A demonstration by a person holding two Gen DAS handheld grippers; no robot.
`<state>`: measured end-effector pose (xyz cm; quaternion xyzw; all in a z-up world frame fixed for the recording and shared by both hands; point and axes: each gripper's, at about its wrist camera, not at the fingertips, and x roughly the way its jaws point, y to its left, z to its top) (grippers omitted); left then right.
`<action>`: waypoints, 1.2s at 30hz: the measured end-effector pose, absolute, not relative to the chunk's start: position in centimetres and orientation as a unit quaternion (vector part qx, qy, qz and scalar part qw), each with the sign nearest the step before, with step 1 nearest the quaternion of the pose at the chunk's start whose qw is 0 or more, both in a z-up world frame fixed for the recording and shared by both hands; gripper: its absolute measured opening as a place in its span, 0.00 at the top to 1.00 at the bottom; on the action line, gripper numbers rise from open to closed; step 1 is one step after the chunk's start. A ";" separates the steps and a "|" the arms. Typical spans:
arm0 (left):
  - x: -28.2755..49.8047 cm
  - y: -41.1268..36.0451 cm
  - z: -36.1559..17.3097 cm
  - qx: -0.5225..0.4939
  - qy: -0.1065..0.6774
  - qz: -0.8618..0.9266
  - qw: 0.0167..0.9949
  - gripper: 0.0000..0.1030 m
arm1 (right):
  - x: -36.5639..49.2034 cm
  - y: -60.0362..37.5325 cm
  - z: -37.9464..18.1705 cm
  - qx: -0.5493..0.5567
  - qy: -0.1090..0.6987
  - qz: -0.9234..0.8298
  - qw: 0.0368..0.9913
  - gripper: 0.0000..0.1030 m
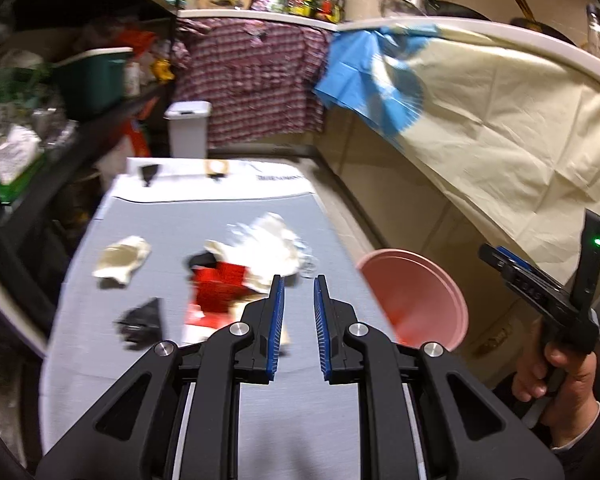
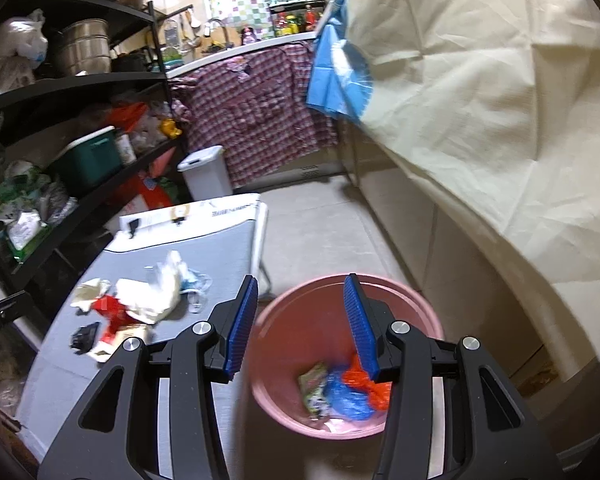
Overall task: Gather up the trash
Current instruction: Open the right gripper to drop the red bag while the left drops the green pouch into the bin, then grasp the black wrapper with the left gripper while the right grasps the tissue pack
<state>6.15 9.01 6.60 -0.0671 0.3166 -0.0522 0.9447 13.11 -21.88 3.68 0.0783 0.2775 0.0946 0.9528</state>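
A pink bucket (image 2: 420,304) stands upright on the floor just beside the grey counter (image 1: 204,220); in its bottom lie a blue bag (image 2: 346,398), an orange bag (image 2: 358,378) and a green printed wrapper (image 2: 314,386); on the counter lie crumpled white paper (image 1: 270,240), a red wrapper (image 1: 216,290), a beige wad (image 1: 122,258) and a black scrap (image 1: 142,320), close together.

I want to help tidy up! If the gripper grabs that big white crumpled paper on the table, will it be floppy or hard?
Probably floppy and light: the white crumpled paper lies in soft, loose folds on the grey table. It would likely squash between the fingers and sag where unsupported. It touches the red wrapper, so that might drag along too.
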 end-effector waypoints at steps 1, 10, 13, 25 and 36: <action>5.9 10.1 6.7 -0.068 0.314 -0.042 0.946 0.85 | 12.9 -21.1 3.7 0.080 0.277 0.105 0.952 0.56; 5.0 17.2 4.0 -0.135 0.311 0.036 0.940 0.85 | 11.8 -13.9 2.4 0.078 0.286 0.169 0.940 0.57; 5.0 18.5 2.7 -0.145 0.317 0.058 0.936 0.85 | 11.8 -11.4 1.6 0.075 0.296 0.186 0.934 0.57; 6.2 21.6 -1.0 -0.163 0.337 0.100 0.922 0.84 | 13.1 -3.7 -2.2 0.039 0.318 0.218 0.922 0.48; 9.0 22.2 -3.8 -0.168 0.367 0.114 0.908 0.59 | 15.1 -0.5 -5.5 0.013 0.365 0.231 0.902 0.35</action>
